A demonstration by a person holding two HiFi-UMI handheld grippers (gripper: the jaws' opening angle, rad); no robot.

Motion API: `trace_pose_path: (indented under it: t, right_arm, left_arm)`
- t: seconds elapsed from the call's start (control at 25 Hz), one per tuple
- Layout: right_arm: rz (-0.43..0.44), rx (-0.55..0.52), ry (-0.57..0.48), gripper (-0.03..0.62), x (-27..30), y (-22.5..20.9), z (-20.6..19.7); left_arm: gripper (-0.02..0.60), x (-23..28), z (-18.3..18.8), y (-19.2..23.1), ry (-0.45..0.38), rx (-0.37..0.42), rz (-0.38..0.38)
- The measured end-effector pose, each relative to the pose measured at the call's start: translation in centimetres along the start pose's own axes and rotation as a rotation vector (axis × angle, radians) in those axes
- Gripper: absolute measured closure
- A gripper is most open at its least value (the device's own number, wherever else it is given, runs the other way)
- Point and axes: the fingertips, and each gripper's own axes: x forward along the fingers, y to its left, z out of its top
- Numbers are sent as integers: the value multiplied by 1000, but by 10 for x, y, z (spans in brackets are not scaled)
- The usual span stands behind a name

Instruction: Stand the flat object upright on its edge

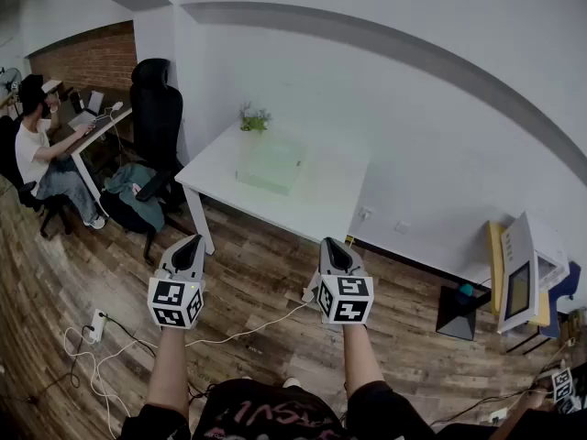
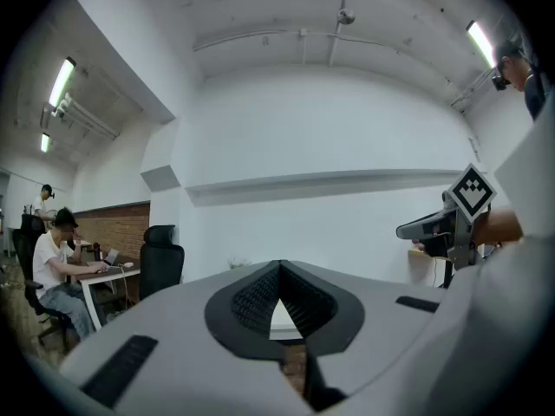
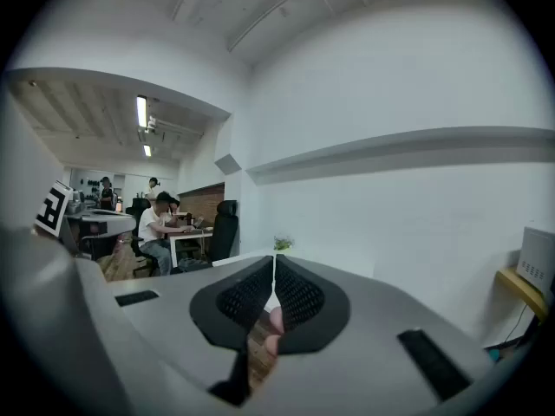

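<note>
At the upper left of the head view we see a seated person point(image 1: 41, 149) at a desk point(image 1: 99, 128) with a laptop point(image 1: 88, 110) on it, and just right of that a black office chair point(image 1: 158, 113). Lower left, a white power strip point(image 1: 96, 326) lies on the wooden floor point(image 1: 266, 273) with pale cables running from it. Our left gripper point(image 1: 189, 240) sits left of centre in the lower half of the frame, held out level above the floor. Its own view shows the jaws clenched tip to tip with nothing between them. Above and between the two grippers stands the white table point(image 1: 321, 204). On it, towards the wall, lies the pale green flat object point(image 1: 269, 163). It rests flat on its broad face, not on its edge. A small potted plant point(image 1: 254, 117) stands just beside its upper left corner. The object is well apart from both grippers and neither touches it or the table. Our right gripper point(image 1: 331, 244) is right of centre at about the same height in the frame as the left one, tilted slightly down. Its jaws are likewise pressed together and hold nothing. Both marker cubes face the head camera, with our bare forearms running down to the bottom edge. Further right, a black box point(image 1: 456, 312) stands on the floor by the wall. At the right edge a white device with a screen point(image 1: 518, 278) stands on a yellow shelf point(image 1: 495, 255).
</note>
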Motion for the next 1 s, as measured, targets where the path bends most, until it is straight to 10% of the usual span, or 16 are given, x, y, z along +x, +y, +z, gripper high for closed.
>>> trace_pose_path:
  t: [1.0]
  right_arm:
    - [-49, -11, -36, 565, 5, 25, 3]
  left_arm:
    - [568, 1, -5, 24, -6, 14, -49]
